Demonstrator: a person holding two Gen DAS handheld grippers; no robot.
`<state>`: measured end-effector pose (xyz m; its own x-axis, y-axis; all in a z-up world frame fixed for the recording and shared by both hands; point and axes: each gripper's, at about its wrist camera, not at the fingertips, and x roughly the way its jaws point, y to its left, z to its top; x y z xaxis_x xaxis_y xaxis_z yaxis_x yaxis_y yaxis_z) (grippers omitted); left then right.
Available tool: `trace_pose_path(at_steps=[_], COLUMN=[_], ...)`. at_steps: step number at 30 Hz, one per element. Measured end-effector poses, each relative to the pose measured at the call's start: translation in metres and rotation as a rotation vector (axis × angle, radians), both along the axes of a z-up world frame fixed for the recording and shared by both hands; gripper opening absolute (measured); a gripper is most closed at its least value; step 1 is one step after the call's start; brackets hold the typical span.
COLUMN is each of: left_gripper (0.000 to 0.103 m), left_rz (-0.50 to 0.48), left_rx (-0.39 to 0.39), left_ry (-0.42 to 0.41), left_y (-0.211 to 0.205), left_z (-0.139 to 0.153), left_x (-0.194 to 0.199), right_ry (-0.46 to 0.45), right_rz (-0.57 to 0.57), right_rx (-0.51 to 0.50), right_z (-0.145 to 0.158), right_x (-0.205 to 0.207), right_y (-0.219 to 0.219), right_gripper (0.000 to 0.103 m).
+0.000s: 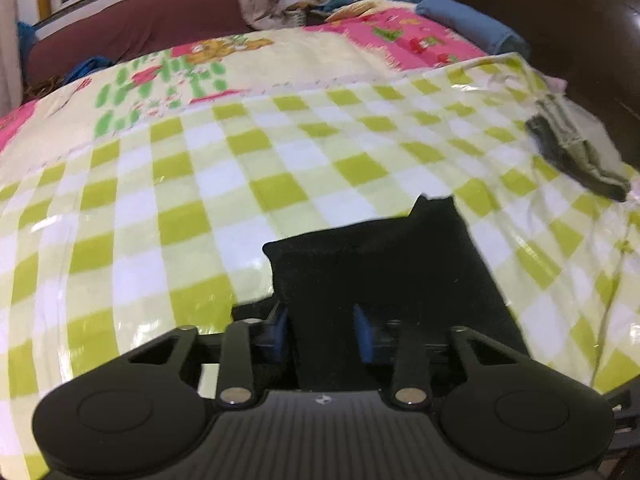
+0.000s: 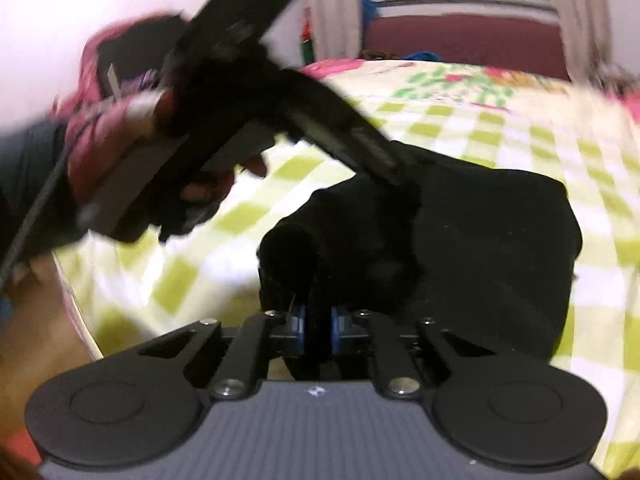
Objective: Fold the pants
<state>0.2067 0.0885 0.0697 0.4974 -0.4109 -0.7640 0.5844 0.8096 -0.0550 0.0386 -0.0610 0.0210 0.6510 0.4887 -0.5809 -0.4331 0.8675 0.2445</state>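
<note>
Counted on the bed: one pair of pants, two grippers

One black pair of pants [image 1: 380, 264] lay on one green-and-white checked sheet [image 1: 168, 184], which covered one cartoon-print bedspread [image 1: 280, 56]. Two grippers were at work, the left gripper [image 1: 322, 322] and the right gripper [image 2: 318, 326], each with two blue-padded fingers [image 1: 362, 324]. One small dark folded garment [image 1: 576, 160] sat near the sheet's far edge, one blue pillow [image 1: 468, 20] beyond, and one hand [image 2: 120, 152] showed.
</note>
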Motion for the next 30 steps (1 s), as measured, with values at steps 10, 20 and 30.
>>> trace_pose_path(at_steps=[10,20,30], left_gripper=[0.043,0.073,0.072], left_rz=[-0.003,0.084,0.084], left_rx=[0.053,0.125,0.06], left_ry=[-0.034,-0.188,-0.248], left_y=[0.012,0.035,0.048], left_z=[-0.01,-0.02,0.017], left_x=[0.019,0.016,-0.037], right_ry=[-0.081,-0.101,-0.043], right_rz=[0.049,0.121,-0.1], right_rx=[-0.089,-0.098,0.018], right_z=[0.006,-0.003,0.001], right_x=[0.013,0.011,-0.012], right_y=[0.048,0.059,-0.036], right_gripper=[0.013,0.041,0.044])
